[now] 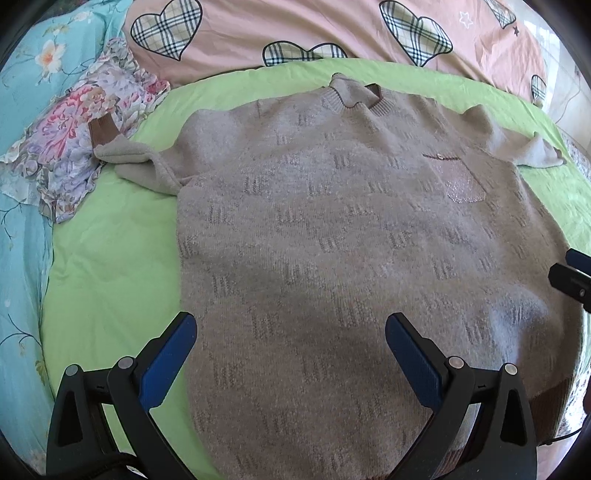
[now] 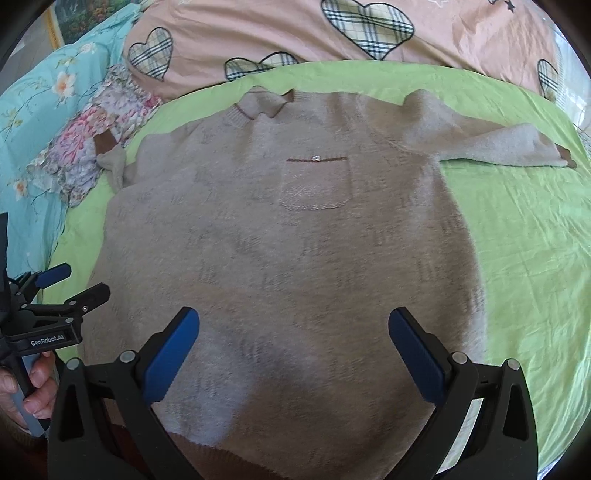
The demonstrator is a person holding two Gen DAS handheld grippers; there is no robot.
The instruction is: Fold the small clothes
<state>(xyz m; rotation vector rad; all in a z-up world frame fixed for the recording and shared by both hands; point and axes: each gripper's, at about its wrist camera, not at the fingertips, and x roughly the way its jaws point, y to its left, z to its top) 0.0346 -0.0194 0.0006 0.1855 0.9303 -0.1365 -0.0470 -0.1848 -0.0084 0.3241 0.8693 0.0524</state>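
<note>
Beige sweater (image 1: 332, 229), brown trim; lime sheet (image 1: 110, 258); pink plaid-heart quilt (image 1: 295, 26).

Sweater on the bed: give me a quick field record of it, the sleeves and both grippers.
garment: beige knit sweater, flat, front up, unfolded
pocket: chest pocket facing up
left sleeve: bunched, brown cuff on floral cloth
right sleeve: right sleeve stretched out on green sheet
left gripper: open, empty, above hem
right gripper: open, empty, above hem

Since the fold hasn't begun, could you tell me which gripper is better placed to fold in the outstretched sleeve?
Probably the right gripper: the outstretched sleeve lies flat on its side, and its jaws are open. The left gripper sits nearer the bunched sleeve.
</note>
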